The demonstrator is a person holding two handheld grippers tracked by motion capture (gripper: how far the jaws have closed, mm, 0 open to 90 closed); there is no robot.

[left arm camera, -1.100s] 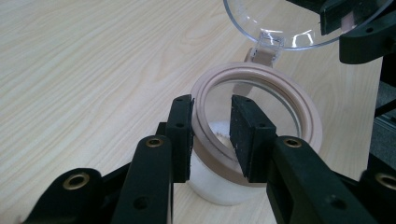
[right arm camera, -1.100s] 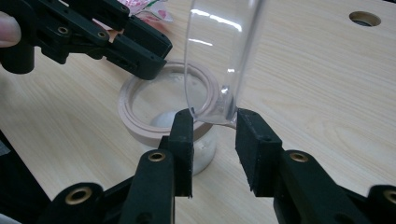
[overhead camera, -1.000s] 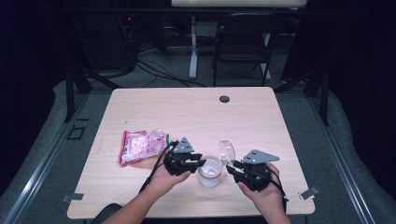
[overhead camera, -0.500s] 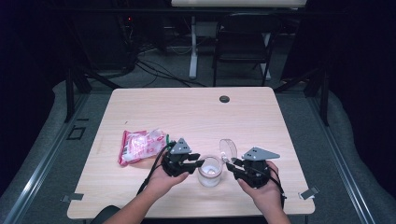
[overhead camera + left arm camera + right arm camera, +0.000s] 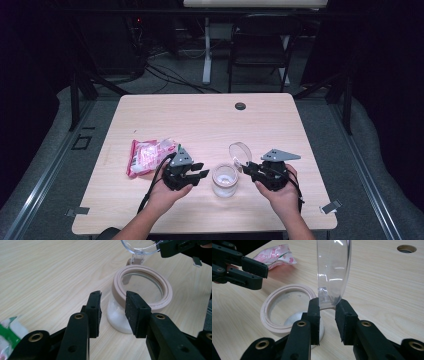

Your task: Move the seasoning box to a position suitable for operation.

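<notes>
Clear glass jar (image 5: 224, 180) stands on the counter (image 5: 210, 120) near its front edge, between both claws. Left claw (image 5: 201, 170), jaws apart and just opening, holds nothing. Right claw (image 5: 327, 315), just closing, straddles the jar's upright clear lid (image 5: 333, 272); contact unclear

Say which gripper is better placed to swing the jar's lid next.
Right. The right gripper has the hinged clear lid standing between its jaws, which have just been closing. The left gripper sits open beside the jar, better suited to steadying it.
</notes>
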